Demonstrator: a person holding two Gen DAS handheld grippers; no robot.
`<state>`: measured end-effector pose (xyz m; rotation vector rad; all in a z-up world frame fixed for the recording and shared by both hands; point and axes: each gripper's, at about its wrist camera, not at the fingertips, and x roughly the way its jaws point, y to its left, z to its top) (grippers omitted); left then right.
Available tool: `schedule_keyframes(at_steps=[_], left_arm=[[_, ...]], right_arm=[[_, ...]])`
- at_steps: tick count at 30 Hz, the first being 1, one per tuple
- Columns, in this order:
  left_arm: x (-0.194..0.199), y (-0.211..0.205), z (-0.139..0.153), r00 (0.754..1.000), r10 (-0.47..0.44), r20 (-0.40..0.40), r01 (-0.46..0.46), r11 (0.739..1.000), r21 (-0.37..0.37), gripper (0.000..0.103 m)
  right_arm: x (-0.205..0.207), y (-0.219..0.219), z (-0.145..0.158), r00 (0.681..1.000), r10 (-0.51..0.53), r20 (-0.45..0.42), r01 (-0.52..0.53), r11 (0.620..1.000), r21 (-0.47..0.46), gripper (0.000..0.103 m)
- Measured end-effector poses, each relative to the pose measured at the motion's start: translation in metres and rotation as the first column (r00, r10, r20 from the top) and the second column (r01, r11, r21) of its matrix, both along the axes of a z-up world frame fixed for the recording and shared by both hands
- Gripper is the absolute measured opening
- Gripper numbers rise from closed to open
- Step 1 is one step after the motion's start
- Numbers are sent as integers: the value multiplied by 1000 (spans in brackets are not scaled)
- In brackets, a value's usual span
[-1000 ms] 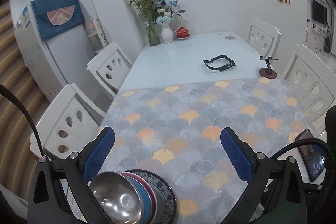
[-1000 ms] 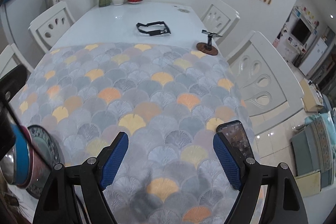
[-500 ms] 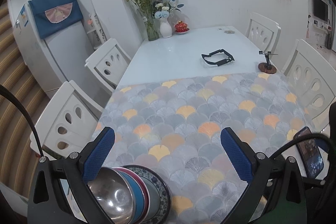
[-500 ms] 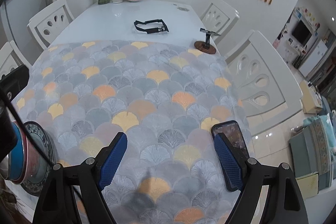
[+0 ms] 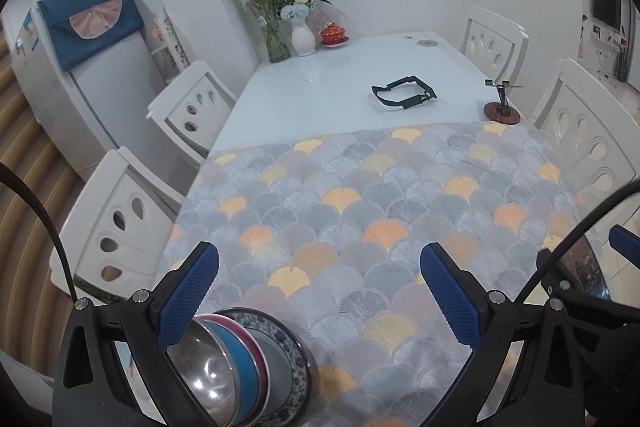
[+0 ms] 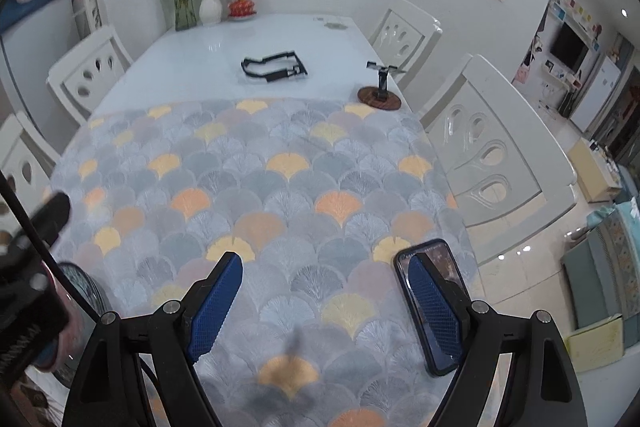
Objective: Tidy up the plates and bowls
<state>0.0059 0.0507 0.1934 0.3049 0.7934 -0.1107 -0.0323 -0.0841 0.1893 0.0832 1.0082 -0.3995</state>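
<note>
Bowl stack (image 5: 224, 367) on plate (image 5: 292, 359) below left gripper (image 5: 320, 291); both jaws wide, empty.

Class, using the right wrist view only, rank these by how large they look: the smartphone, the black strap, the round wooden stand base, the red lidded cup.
1. smartphone, though nearest the camera
2. black strap
3. round wooden stand base
4. red lidded cup, farthest away

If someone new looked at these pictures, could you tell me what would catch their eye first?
Probably the stack of bowls on a patterned plate at the near left edge, just under the open left gripper. Next, the fan-patterned cloth covering the near half of the table, with a phone behind the open right gripper.
</note>
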Motion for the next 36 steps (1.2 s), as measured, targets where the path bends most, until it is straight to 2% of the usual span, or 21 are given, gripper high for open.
schedule_keyframes(at_steps=[10, 15, 19, 24, 26, 28, 32, 36], left_arm=[[3, 4, -8, 999, 3, -43, -4, 1000, -11, 101], [18, 7, -20, 991, -4, -130, -1, 999, -40, 101], [26, 1, -23, 993, 18, -113, -19, 1000, -6, 101], [39, -13, -34, 990, 43, -137, -44, 999, -7, 101], [51, -20, -54, 973, 66, -220, -69, 998, -6, 101], [60, -25, -73, 959, 109, -261, -109, 994, 11, 101], [67, -38, -97, 945, 138, -296, -131, 990, 42, 100], [66, -48, -103, 942, 152, -298, -145, 988, 47, 100]], right_arm=[[7, -1, 7, 1000, 6, 19, -6, 1000, 16, 83], [6, -4, 6, 998, -8, 57, 7, 1000, 27, 83], [7, -10, 4, 998, -15, 54, 13, 1000, 25, 83], [19, -25, -11, 999, 4, 43, -6, 999, 52, 83], [27, -33, -22, 1000, 7, 28, -9, 998, 62, 83], [33, -44, -34, 1000, 3, 8, -4, 994, 112, 83], [44, -67, -58, 999, -9, -40, 15, 989, 150, 83], [49, -84, -70, 997, -9, -81, 25, 980, 199, 83]])
